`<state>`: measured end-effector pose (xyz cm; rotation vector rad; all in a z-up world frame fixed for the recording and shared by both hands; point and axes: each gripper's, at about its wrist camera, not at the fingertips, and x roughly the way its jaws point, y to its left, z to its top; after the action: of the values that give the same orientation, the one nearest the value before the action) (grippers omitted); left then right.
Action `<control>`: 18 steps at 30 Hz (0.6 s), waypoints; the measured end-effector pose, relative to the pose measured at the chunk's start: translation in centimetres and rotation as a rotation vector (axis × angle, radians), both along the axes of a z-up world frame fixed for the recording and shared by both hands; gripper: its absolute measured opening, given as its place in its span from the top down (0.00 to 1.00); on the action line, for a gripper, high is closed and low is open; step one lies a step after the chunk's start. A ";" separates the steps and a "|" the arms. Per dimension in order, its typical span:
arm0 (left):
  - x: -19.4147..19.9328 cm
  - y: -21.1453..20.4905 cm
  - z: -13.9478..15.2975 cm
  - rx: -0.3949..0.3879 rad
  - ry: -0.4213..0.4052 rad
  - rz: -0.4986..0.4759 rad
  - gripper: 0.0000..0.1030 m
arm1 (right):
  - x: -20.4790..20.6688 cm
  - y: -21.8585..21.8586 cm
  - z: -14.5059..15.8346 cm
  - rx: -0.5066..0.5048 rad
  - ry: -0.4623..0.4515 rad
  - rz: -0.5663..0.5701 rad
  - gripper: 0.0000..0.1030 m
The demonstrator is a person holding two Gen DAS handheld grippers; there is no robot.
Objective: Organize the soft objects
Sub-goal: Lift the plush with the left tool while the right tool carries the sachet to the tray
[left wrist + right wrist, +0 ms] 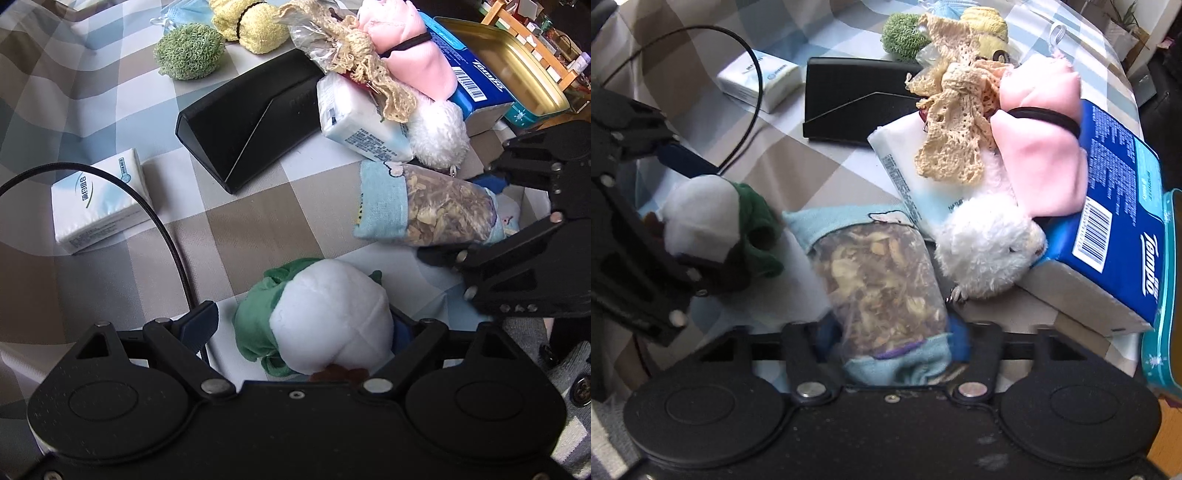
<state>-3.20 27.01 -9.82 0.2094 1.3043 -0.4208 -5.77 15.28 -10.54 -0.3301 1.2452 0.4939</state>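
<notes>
Here, on the checked tablecloth (240, 229), a black case (251, 118) lies in the middle and serves as the marker for everything else.

In the left wrist view, a white plush with green leaves (325, 317) sits in front of the case, near the camera, between the fingers of the left gripper (306, 321). Its jaws stand wide around the plush. A strip of cloth shows between the left pad and the green leaves, so the fingers are released, not squeezing.

To the right of the plush and in front of the case's right end lies a clear bag of dried flakes (882, 273) wrapped in a light-blue towel (908, 365). The right gripper (894, 332) is clenched on it, with a pad pressed against each side of the bundle.

A small tissue pack (99, 199) rests to the left of the case, with a black cable (162, 229) curving past it. Behind the case sit a green knitted ball (188, 51) and a yellow knitted bundle (251, 22).

Against the case's right end, a second tissue pack (358, 122) leans, with beige lace (362, 62) and a pink cloth (410, 55) bound by a black band piled on it. A white fluffy toy (439, 136) lies just beside that pack. Further right are a blue Tempo tissue pack (1119, 199) and a gold-lined tin (509, 66).
</notes>
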 end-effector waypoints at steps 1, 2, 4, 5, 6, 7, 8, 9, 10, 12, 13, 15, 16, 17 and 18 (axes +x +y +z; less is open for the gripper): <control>0.1 -0.1 -0.3 0.002 0.000 -0.003 0.17 | -0.1 -0.2 0.4 0.004 0.003 -0.007 0.57; 0.1 -0.3 -0.4 0.003 0.003 -0.005 0.17 | -0.3 -0.5 0.8 0.016 0.009 -0.014 0.57; 0.0 -0.7 -0.6 0.009 0.020 -0.003 0.18 | -0.8 -1.3 1.7 0.052 0.013 -0.027 0.58; -0.2 -1.0 -0.7 0.011 0.027 -0.002 0.19 | -1.1 -1.7 2.2 0.065 0.011 -0.033 0.58; -0.1 -1.2 -0.9 0.017 0.033 0.003 0.19 | -1.3 -2.1 2.7 0.077 0.008 -0.039 0.58; 0.1 -1.4 -1.1 0.020 0.039 0.008 0.20 | -1.6 -2.5 3.2 0.090 0.002 -0.046 0.58; 0.2 -1.5 -1.2 0.023 0.048 0.013 0.21 | -1.9 -2.9 3.7 0.105 -0.002 -0.053 0.58; 0.4 -1.6 -1.3 0.027 0.056 0.019 0.22 | -2.2 -3.3 4.1 0.121 -0.006 -0.059 0.58; 0.7 -1.5 -1.4 0.030 0.064 0.031 0.24 | -2.5 -3.8 4.5 0.137 -0.012 -0.066 0.58; 1.2 -1.4 -1.3 0.038 0.074 0.050 0.33 | -3.0 -5.0 5.2 0.173 -0.026 -0.081 0.58; 1.5 -1.3 -1.2 0.036 0.082 0.059 0.34 | -3.2 -5.4 5.5 0.187 -0.034 -0.088 0.58; 1.9 -1.1 -1.1 0.035 0.096 0.083 0.39 | -3.5 -6.1 5.8 0.205 -0.055 -0.108 0.58; 2.1 -1.0 -1.0 0.035 0.102 0.094 0.39 | -3.6 -6.5 5.8 0.213 -0.062 -0.120 0.58; 2.2 -1.1 -0.9 0.039 0.105 0.104 0.41 | -3.6 -7.0 5.9 0.221 -0.067 -0.133 0.58; 2.3 -1.1 -0.8 0.045 0.104 0.116 0.41 | -3.6 -7.3 5.9 0.227 -0.072 -0.146 0.58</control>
<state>-0.86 25.88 -10.61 0.1508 1.4215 -0.3072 -9.40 7.94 -4.65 -0.0638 1.1214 0.4880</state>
